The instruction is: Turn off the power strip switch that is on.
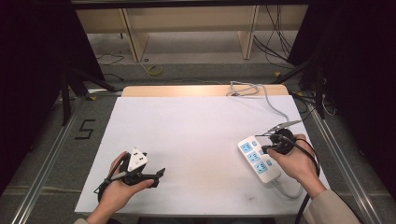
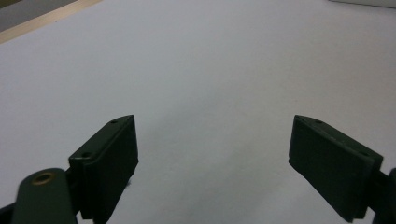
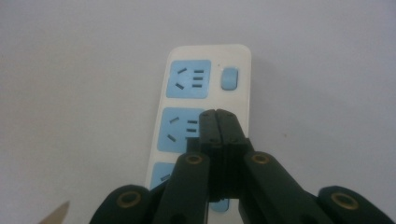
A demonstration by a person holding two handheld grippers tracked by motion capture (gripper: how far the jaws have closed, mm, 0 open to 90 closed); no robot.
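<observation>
Both tongs sit low over the white table (image 1: 196, 140), one in each of the person's hands. Down near the front-left corner, the left gripper (image 2: 212, 163) has its jaws spread wide with nothing between them, only bare white surface ahead. Over by the right edge, the right gripper (image 3: 218, 122) has its jaws pressed flat together, holding nothing, with the tips poised right over the power strip (image 1: 259, 160), just above its middle socket (image 3: 180, 133); I cannot tell whether they touch it.

That strip lies flat near the right edge, toward the front, with its long axis running roughly front to back and angled slightly inward. Its cable (image 1: 275, 108) trails off to the back edge. From the right gripper's own view, the strip stretches straight away along the jaws, with the far socket (image 3: 188, 79) and the blue switch (image 3: 229, 78) beyond the tips.

The right hand (image 1: 294, 161) is plainly the nearer one; the left is well apart, across the table. Any press or poke on the strip looks to me like the right gripper's job.
</observation>
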